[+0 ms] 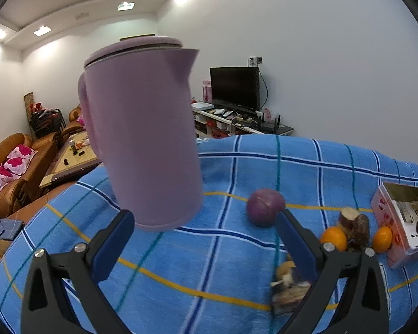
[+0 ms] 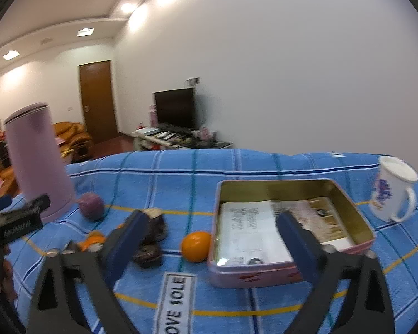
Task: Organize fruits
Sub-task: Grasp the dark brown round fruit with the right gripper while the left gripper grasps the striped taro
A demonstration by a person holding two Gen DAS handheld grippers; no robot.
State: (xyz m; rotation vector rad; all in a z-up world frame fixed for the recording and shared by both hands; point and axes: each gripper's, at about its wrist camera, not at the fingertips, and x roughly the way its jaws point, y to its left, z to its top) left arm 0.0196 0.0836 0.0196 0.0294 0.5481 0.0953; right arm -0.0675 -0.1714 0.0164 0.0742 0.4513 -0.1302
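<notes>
Left gripper [image 1: 204, 239]: I see its jaws spread wide with nothing between them, held above the blue checked cloth [image 1: 223, 250].
Right gripper [image 2: 209, 236]: my jaws here also stand wide and hold nothing; they point toward the tin and the orange beside it.
Purple fruit [image 1: 265, 207]: round, lying on the cloth just beyond the left gripper's right finger; in the right wrist view it sits at the foot of the jug [image 2: 90, 206].
Oranges: one [image 2: 196, 246] rests just beside the tin's left wall, possibly touching it; a second [image 1: 333, 238] lies against a cut brown tuber.
Brown tubers: a cut piece [image 1: 353, 226] stands between the two oranges in the left wrist view; another dark, blurred piece [image 1: 289, 289] lies by the left gripper's right finger.
Tin [image 2: 359, 217]: pink outside, gold inside, open on top, with printed paper lying flat in it; no fruit shows inside.
Lilac jug [image 1: 142, 139]: lidded, with spout and handle, standing upright on the cloth to the left of the fruit.
White mug [image 2: 394, 189]: floral print, upright, near the tin's far right corner but apart from it.
Counter: I cannot see it; the cloth covers it fully.
Label [image 2: 175, 303]: a white sewn patch on the cloth below the orange.
</notes>
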